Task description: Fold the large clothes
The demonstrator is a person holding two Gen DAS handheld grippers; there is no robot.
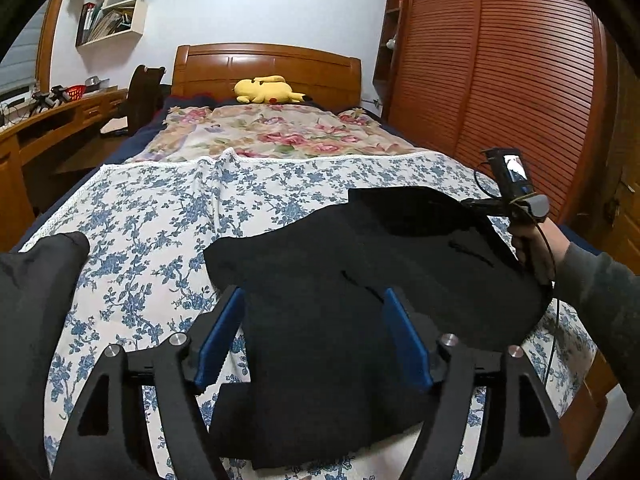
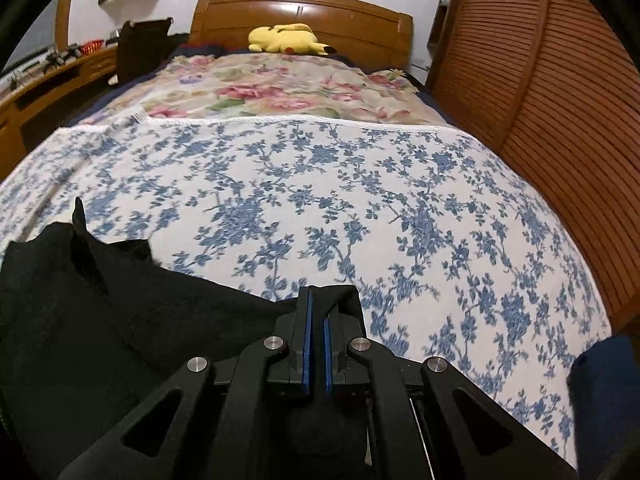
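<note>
A large black garment (image 1: 360,288) lies on the blue-flowered bedspread (image 1: 160,216). My left gripper (image 1: 314,300) is open, its blue pads on either side of a strip of the black cloth below it. My right gripper (image 2: 317,300) is shut on the garment's (image 2: 100,300) right edge; it also shows in the left wrist view (image 1: 516,200) at the garment's far right corner, held by a hand. Another black piece (image 1: 36,280) lies at the left edge of the left wrist view.
A yellow plush toy (image 1: 266,90) lies by the wooden headboard (image 1: 264,64). A pink-flowered quilt (image 1: 276,132) covers the far half of the bed. A slatted wooden wardrobe (image 1: 500,80) stands close on the right. A desk (image 1: 48,128) and chair stand on the left.
</note>
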